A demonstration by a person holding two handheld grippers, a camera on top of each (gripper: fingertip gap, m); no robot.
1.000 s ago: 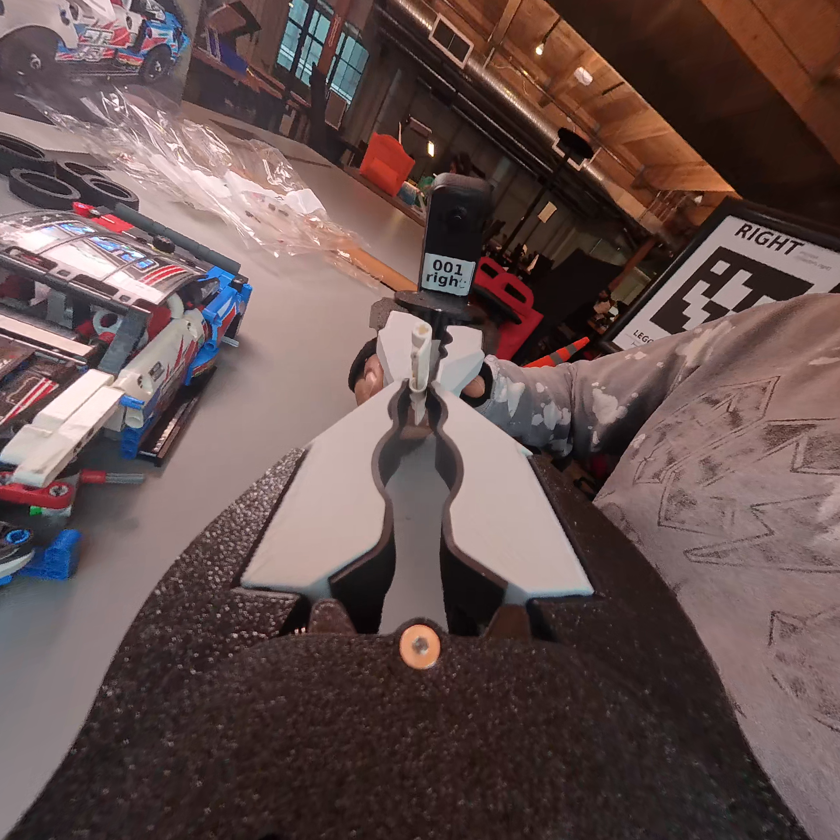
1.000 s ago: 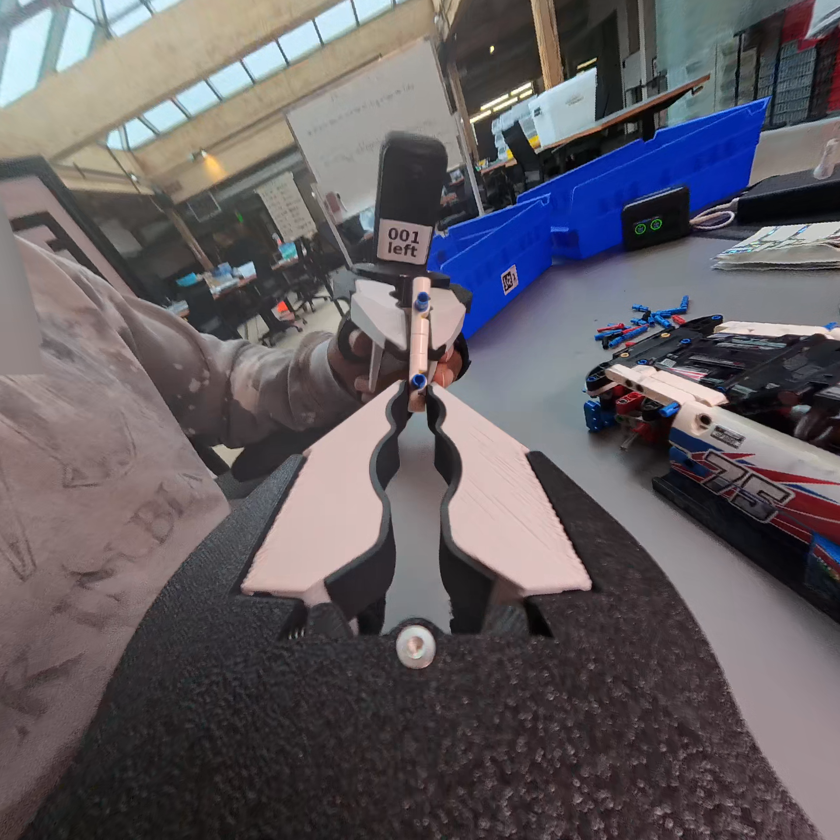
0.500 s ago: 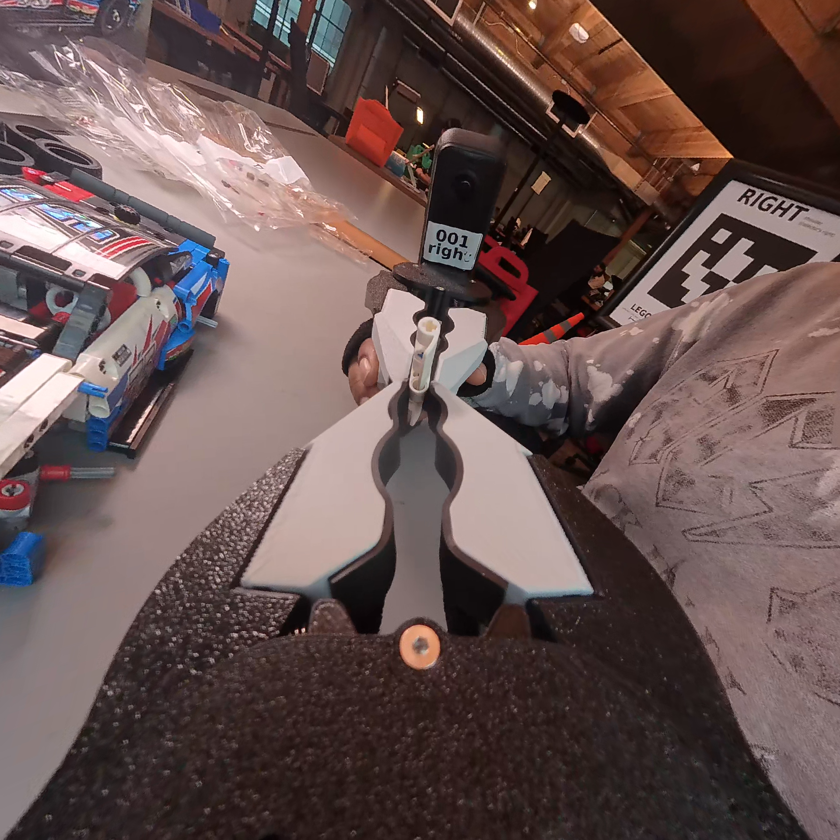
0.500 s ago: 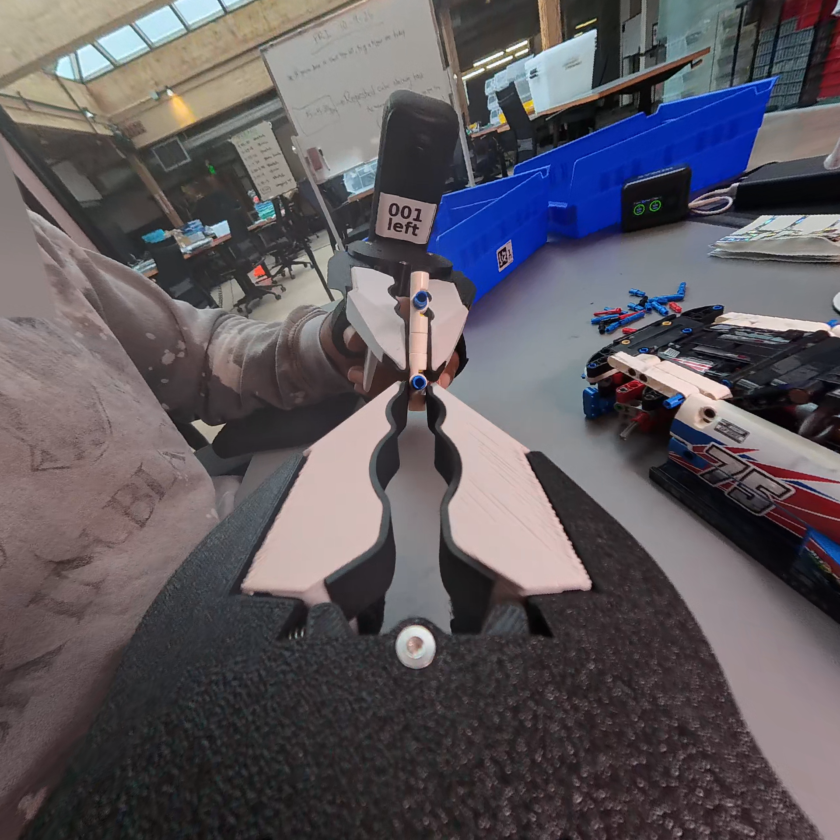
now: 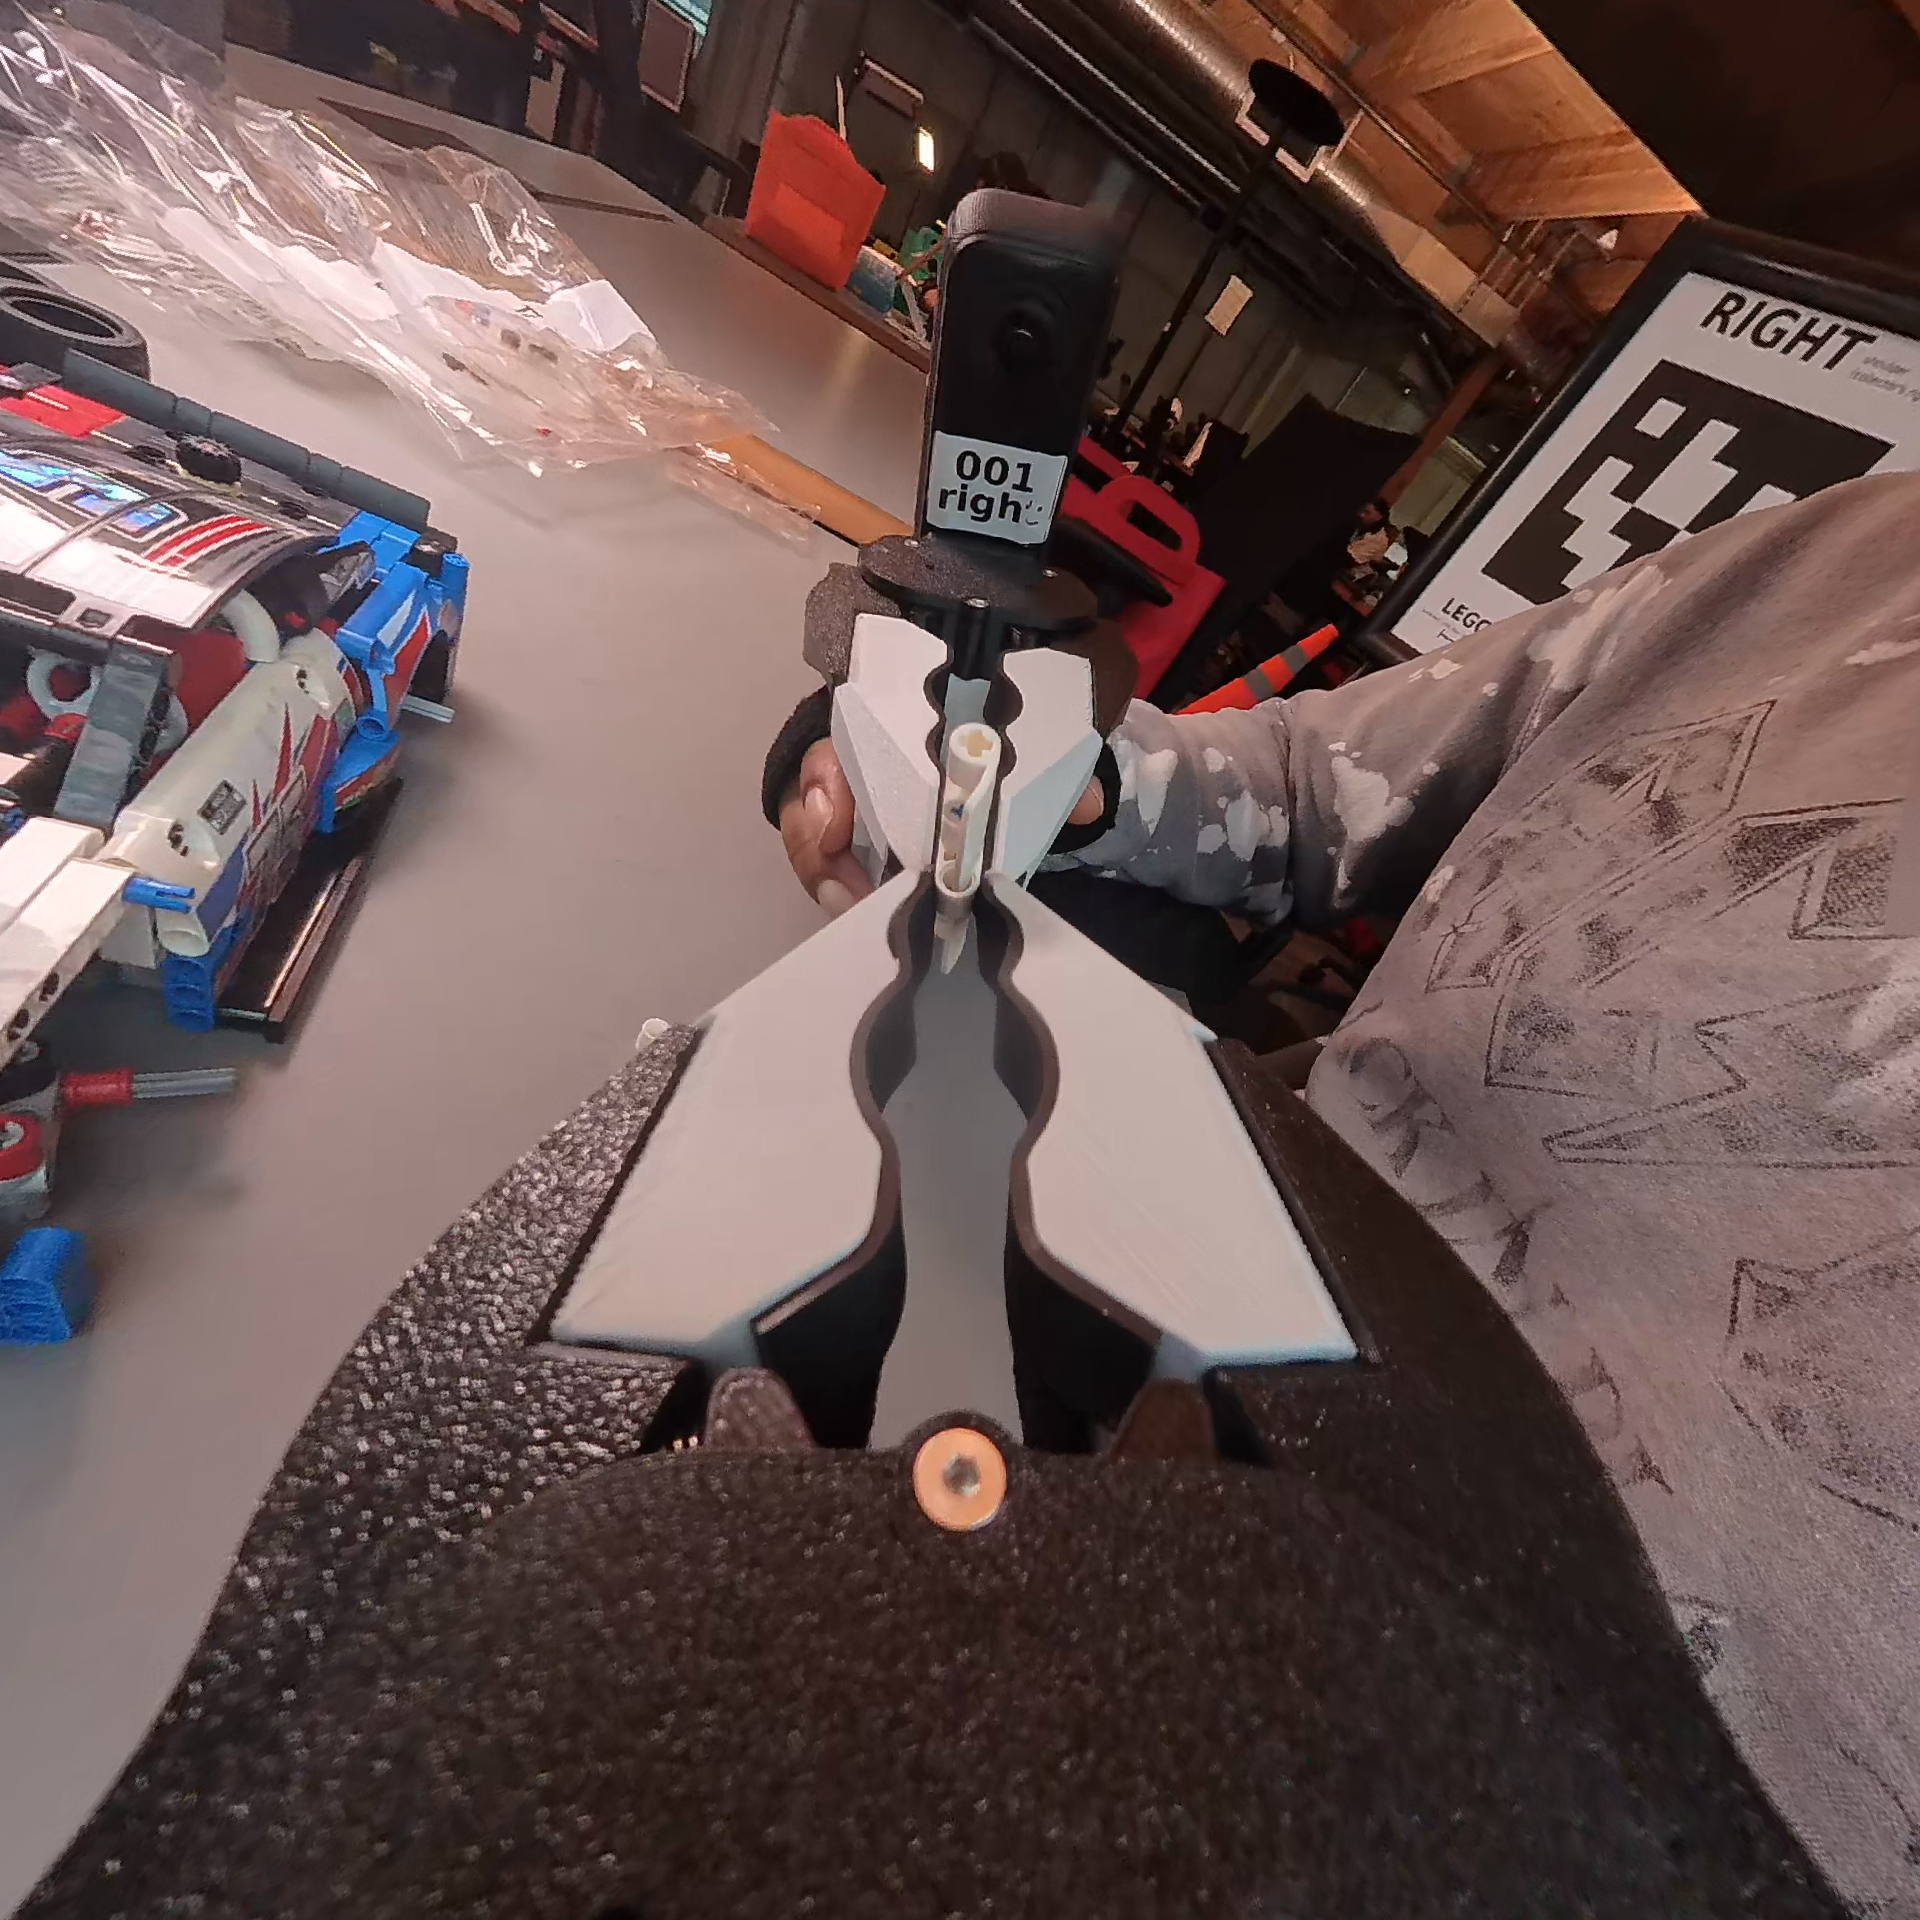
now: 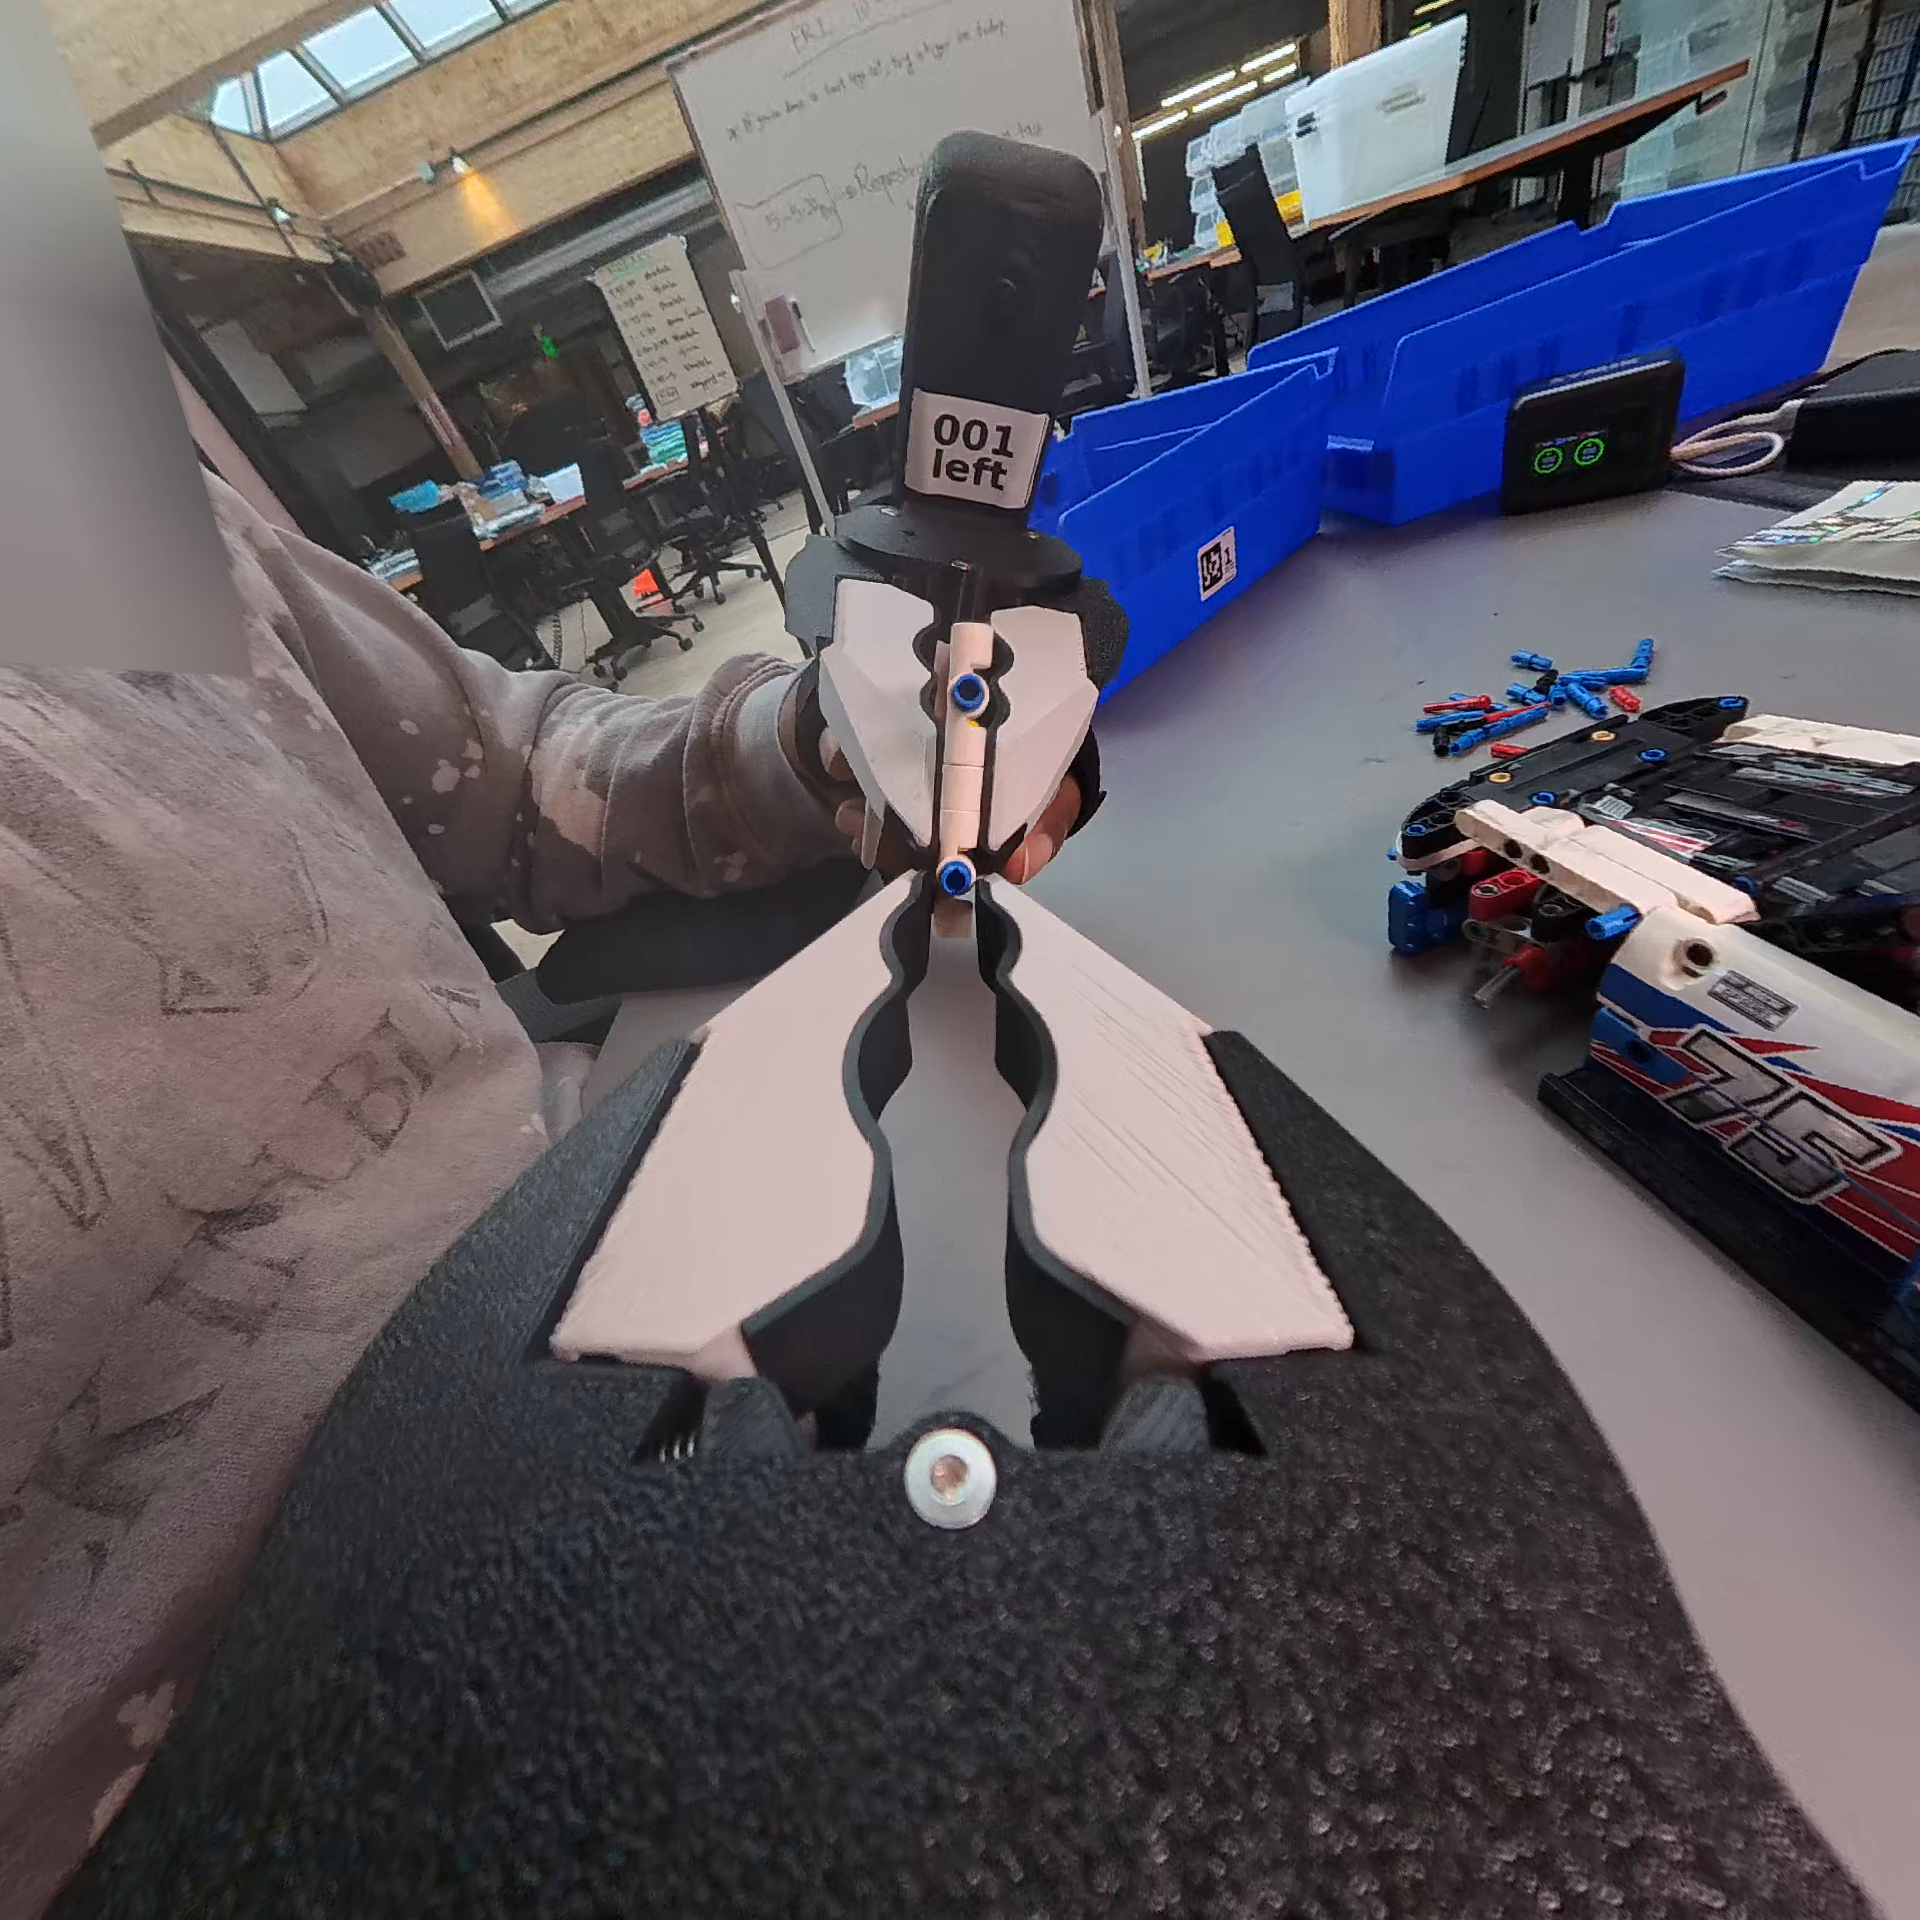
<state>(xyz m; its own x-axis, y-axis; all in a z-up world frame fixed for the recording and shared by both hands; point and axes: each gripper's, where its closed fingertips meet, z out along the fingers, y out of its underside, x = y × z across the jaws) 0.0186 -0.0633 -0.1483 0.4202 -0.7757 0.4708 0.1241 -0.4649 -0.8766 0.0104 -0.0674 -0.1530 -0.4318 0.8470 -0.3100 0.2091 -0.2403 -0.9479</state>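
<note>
Left wrist view: the left gripper (image 5: 954,914) has its fingers clamped on the lower end of a white beam (image 5: 966,805), a slim plastic building piece held upright above the grey desk (image 5: 623,665). Facing it, the right gripper (image 5: 961,821) pinches the same beam from the far side, a hand (image 5: 821,821) behind it. To the left on the desk stand a part-built model car (image 5: 208,675), a black tyre (image 5: 62,322) and crumpled clear bags (image 5: 364,239). A grey sleeve (image 5: 1299,821) fills the right.

Right wrist view: the right gripper (image 6: 951,904) is closed on the beam's (image 6: 961,769) near end, beside a blue pin (image 6: 952,876); a second blue pin (image 6: 967,690) sits higher up the piece. The left gripper (image 6: 951,831) holds it from the opposite side. On the desk (image 6: 1247,831) to the right lie the car (image 6: 1714,935), loose pins (image 6: 1538,707), blue bins (image 6: 1558,322) and a small black device (image 6: 1590,431).

The beam looks light, stiff and smooth, likely to twist or slip in a loose pinch; the flat sides between the pins seem the safest hold, clear of the pin ends.
</note>
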